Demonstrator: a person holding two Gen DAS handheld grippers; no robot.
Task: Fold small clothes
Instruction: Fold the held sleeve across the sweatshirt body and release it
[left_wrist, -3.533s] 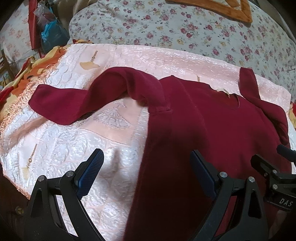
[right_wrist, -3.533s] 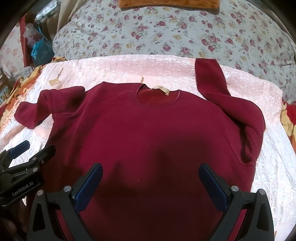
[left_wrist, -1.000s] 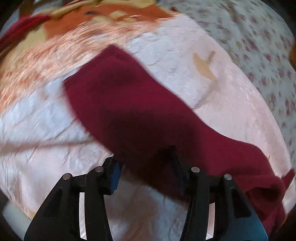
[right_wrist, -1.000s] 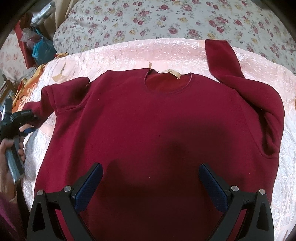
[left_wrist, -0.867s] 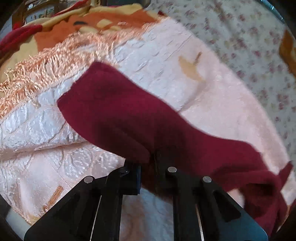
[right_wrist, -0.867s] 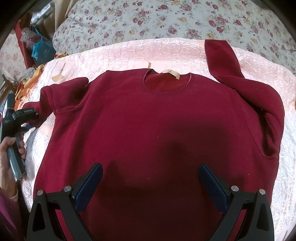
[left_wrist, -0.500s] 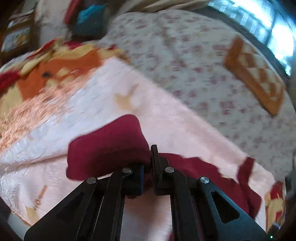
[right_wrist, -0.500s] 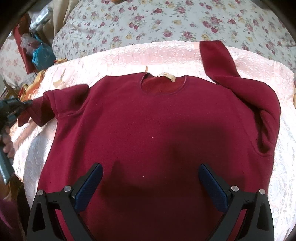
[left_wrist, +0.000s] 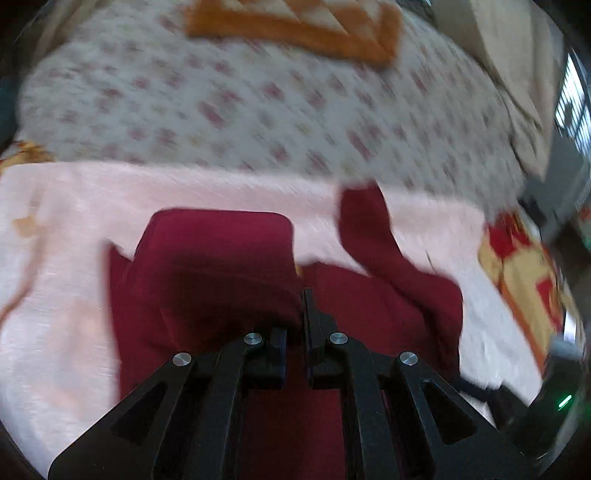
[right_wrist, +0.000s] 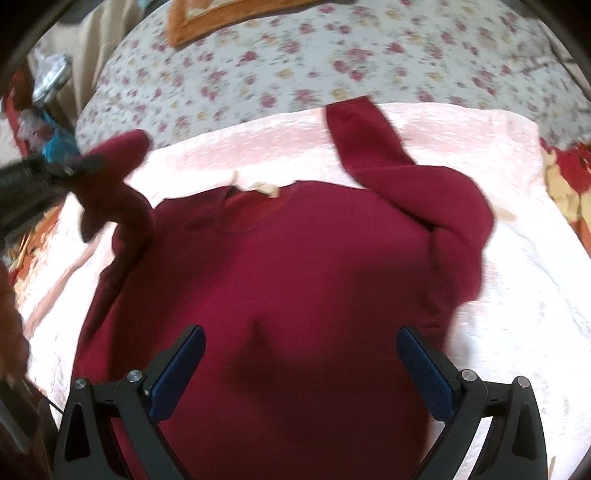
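Pink quilted bedspread (right_wrist: 517, 258) covers the bed under both of my tools, with a floral duvet (right_wrist: 332, 55) bunched behind it. My left tool (left_wrist: 295, 332) is clenched on the left sleeve (left_wrist: 218, 258) of the maroon sweater (right_wrist: 295, 277); its two black fingers (left_wrist: 321, 347) stand almost together, with only a fold of cloth between them. From that grip the sleeve's cuff end rises in front of the lens and flops forward, hiding part of the sweater's body. In the right wrist view I see the same sleeve lifted off the bedspread, drawn up and inward over the sweater's left shoulder, with the left tool at the frame's left edge, blurred.

My right tool (right_wrist: 299, 369) is released, its blue-padded fingers (right_wrist: 177, 373) spread wide and low over the lower middle of the sweater's front; I cannot tell whether they touch the cloth. Beyond them the sweater lies face up on the bedspread, collar away from me, a pale neck label (right_wrist: 266, 188) showing at the collar. The right sleeve (right_wrist: 417, 184) lies bent: its upper part doubles along the sweater's side, and its cuff points away toward the duvet.

Farther out, an orange-bordered mat (left_wrist: 295, 26) lies on the duvet, and a red and yellow blanket (left_wrist: 524, 266) shows past the bedspread's right edge.
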